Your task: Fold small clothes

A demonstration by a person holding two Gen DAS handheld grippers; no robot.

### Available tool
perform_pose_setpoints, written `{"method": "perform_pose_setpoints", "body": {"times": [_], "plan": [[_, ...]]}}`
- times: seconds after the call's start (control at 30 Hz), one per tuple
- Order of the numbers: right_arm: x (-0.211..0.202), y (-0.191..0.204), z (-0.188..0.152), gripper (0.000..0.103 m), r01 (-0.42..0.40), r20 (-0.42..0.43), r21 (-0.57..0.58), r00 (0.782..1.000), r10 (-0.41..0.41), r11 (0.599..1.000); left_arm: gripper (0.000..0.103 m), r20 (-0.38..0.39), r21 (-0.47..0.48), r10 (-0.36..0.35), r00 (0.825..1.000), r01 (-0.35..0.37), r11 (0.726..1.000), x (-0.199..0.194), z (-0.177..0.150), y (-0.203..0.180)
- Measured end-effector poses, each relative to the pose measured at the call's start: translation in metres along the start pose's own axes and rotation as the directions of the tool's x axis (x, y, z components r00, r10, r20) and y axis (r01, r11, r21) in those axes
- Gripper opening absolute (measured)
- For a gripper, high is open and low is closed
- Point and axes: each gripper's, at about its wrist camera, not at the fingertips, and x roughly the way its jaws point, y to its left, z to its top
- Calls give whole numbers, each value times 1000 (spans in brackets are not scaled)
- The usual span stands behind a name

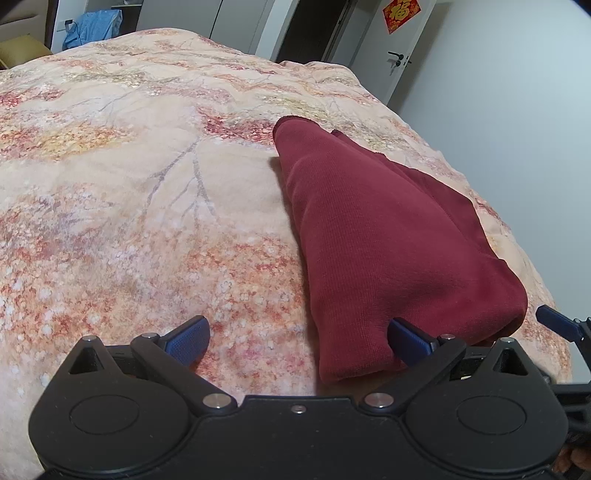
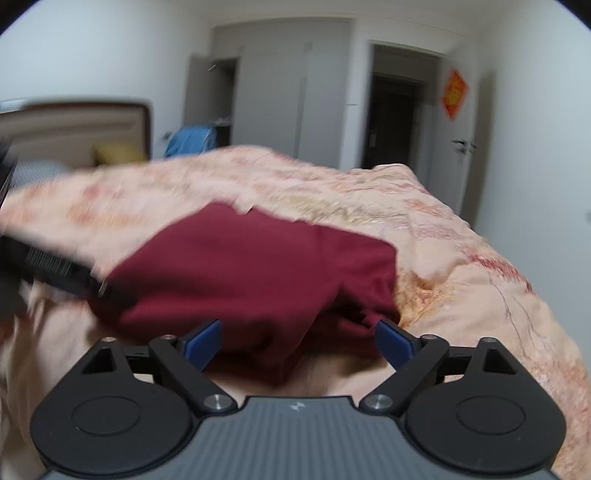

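A dark red garment [image 1: 373, 236] lies folded into a long narrow shape on the flowered bedspread [image 1: 129, 192]. My left gripper [image 1: 299, 338] stands open just before its near end, the right blue fingertip [image 1: 410, 338] touching the cloth's edge, the left one over bare bedspread. In the blurred right wrist view the same red garment [image 2: 258, 273] lies ahead of my right gripper [image 2: 299, 341], whose jaws stand wide apart with the cloth's near edge between them, not pinched. A blue fingertip [image 1: 557, 323] of the right gripper shows at the right edge of the left wrist view.
The bed drops off at the right toward a white wall. A door [image 1: 402, 44] with a red paper sign [image 1: 400, 13] and a dark doorway [image 1: 314, 29] lie beyond the bed. A blue cloth [image 1: 92, 27] hangs at the back left. The left gripper's body [image 2: 48, 266] crosses the right view's left side.
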Motion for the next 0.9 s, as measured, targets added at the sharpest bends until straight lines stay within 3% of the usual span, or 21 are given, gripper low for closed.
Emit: {"method": "perform_pose_setpoints", "body": {"times": [0.13,0.3,0.47,0.6,0.7,0.8,0.9], "plan": [[11,18,-7,93,71,-11,-113,997,-73,991,102,-2,-3,-4,1000,4,1000,-3,-1,0],[22,20,-4,93,120,-1,-70,993,-120,990,102,-6,-14,-17,1000,16,1000,-5,0,2],[29,24,-12,96,315,40,-273,948,-316,909,102,-6,-15,-27,1000,27,1000,-6,-1,2],[28,22,-21,96,314,21,-323,946,-325,893,102,-8,-16,-27,1000,27,999,-7,-1,2],[24,19,-29,98,247,-55,-361,957,-285,899,102,-10,-25,-35,999,35,999,-9,2,4],[9,0,-30,100,213,-87,-262,966,-243,941,102,8,-33,-31,999,31,999,-13,8,5],[-4,-21,-19,103,234,-59,-151,968,-245,961,102,40,-57,-55,998,57,997,-16,21,9]]}}
